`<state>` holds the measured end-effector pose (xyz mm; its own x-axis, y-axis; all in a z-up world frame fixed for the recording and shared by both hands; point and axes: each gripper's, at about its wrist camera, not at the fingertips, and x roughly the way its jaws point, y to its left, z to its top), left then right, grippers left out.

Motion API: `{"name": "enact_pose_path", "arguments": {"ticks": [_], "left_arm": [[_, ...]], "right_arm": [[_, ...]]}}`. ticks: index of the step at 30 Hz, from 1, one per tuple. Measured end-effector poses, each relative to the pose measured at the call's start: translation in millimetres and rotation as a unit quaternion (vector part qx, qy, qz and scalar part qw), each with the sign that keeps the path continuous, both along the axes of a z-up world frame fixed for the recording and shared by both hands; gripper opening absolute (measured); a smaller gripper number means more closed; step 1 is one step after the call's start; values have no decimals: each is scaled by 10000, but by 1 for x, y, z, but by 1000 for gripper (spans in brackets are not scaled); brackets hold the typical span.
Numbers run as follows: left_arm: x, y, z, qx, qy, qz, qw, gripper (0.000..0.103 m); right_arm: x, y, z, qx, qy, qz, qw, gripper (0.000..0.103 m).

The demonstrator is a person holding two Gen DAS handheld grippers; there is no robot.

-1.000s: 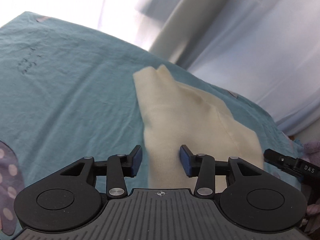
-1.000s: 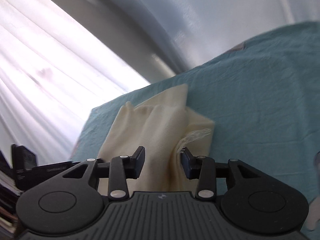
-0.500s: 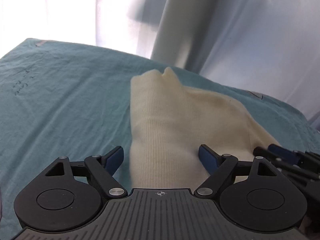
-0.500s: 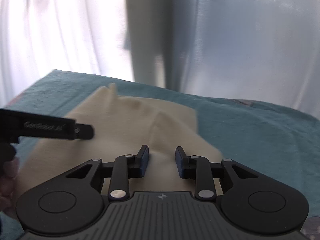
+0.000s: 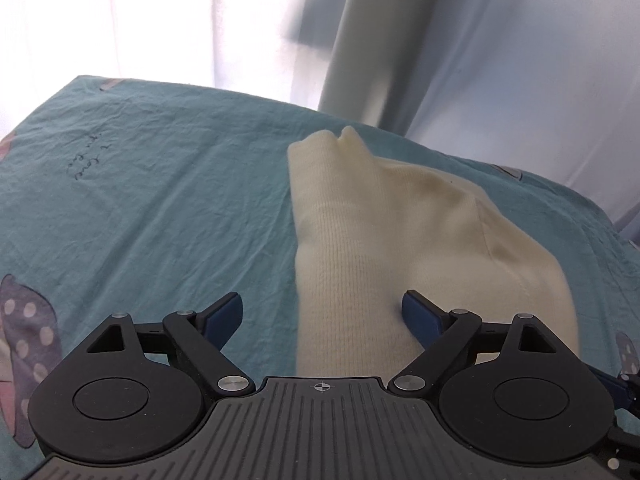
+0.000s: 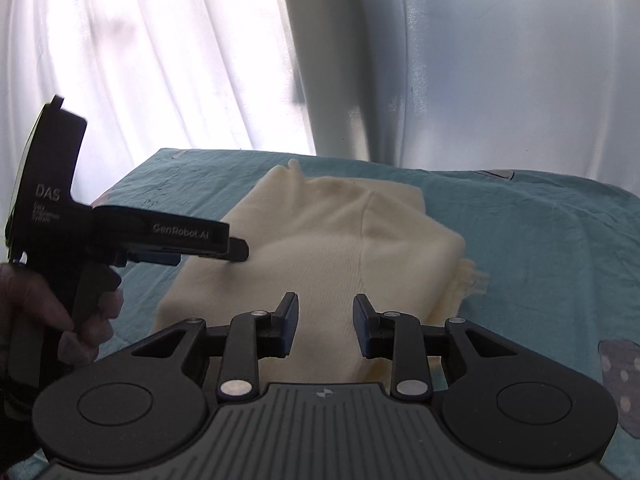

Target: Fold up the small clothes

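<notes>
A cream knitted garment (image 5: 384,240) lies folded on the teal bedsheet (image 5: 160,208); it also shows in the right wrist view (image 6: 328,248). My left gripper (image 5: 322,314) is wide open over the garment's near left edge, holding nothing. It also appears from the side in the right wrist view (image 6: 236,250), over the garment's left part. My right gripper (image 6: 326,320) is open, its fingers hovering over the garment's near middle, holding nothing. A frayed edge (image 6: 472,276) sticks out at the garment's right side.
White curtains (image 6: 180,60) and a pale wall (image 6: 500,60) stand behind the bed's far edge. A dotted print (image 5: 28,340) marks the sheet at the near left. A hand (image 6: 76,320) holds the left gripper's handle.
Both grippers have let go and opened; the left one opened wide. Both views levelled out and pulled back a little. The garment now lies flat on the sheet.
</notes>
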<state>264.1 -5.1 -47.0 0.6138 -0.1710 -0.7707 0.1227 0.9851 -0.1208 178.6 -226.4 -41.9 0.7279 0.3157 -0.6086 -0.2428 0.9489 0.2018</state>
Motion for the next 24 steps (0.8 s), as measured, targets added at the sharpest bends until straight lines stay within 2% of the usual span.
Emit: {"name": "enact_pose_path", "arguments": {"ticks": [4,6,9,10,11,12,18,20,24], "left_arm": [[-21,11,6,-41,-7,-6,10000,91],[-35,20,7,-99,18,-9,9999,93],[-58,33,5,-137,73,-10,9999,94],[-64,35,5,-107,117,-7,9999,94],[-71,38,4,-30,171,15,9998,94],[-77,39,3,32,196,15,9998,94],[-93,36,-10,235,411,-83,9988,94],[-93,33,-12,295,406,-62,9987,94],[-88,27,-18,343,452,-52,9984,94]], "right_arm": [[-13,-2,-8,73,143,-127,9998,29],[-16,-8,-11,344,250,-179,9989,33],[-28,-15,-11,499,330,-210,9980,40],[-33,-17,-11,557,348,-207,9976,45],[-35,-19,-12,578,374,-229,9974,55],[-38,-20,-12,517,406,-338,9973,58],[-40,-31,-21,792,442,-277,9955,59],[-34,-32,-23,875,418,-326,9948,56],[-35,-29,-17,796,52,-243,9965,55]]}}
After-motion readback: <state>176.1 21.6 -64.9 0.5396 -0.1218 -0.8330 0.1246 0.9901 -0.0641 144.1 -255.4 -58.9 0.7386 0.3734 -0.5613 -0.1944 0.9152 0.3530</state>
